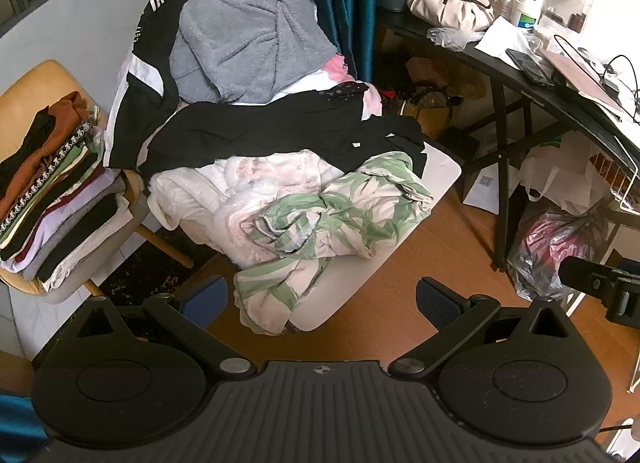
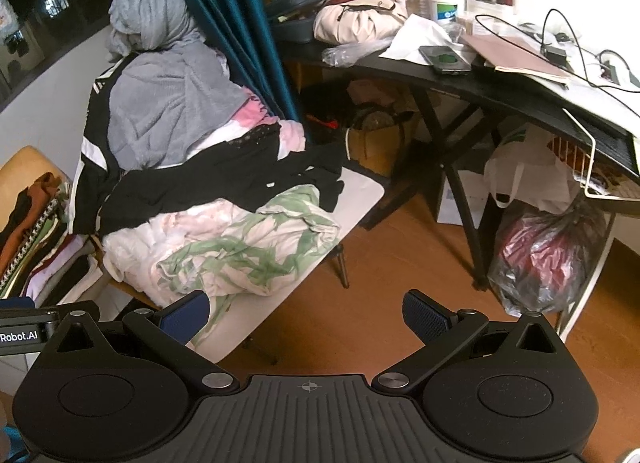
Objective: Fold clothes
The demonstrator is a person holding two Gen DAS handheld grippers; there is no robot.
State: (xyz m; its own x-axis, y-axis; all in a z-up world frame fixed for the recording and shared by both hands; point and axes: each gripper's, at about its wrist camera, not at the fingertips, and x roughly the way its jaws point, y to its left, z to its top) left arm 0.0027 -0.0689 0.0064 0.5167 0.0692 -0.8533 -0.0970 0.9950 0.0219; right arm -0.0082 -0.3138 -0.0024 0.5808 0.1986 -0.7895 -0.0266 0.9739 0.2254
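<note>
A heap of unfolded clothes covers a low white table (image 1: 440,175) (image 2: 360,195). On top at the front lies a crumpled green-and-white leaf-print garment (image 1: 340,211) (image 2: 256,243), with a pale pink one (image 1: 240,191) (image 2: 172,231) beside it. Behind them sit a black garment (image 1: 272,131) (image 2: 224,179) and a grey fleece (image 1: 244,39) (image 2: 160,111). My left gripper (image 1: 320,299) hovers open just short of the print garment's hanging end, holding nothing. My right gripper (image 2: 306,315) is open too, over the table's near corner and the floor.
A stack of folded clothes (image 1: 56,191) (image 2: 28,239) rests on a wooden chair (image 1: 36,83) at the left. A cluttered black desk (image 1: 532,91) (image 2: 500,99) stands at the right, with plastic bags (image 1: 556,243) (image 2: 548,259) under it. Wooden floor (image 1: 420,263) lies between.
</note>
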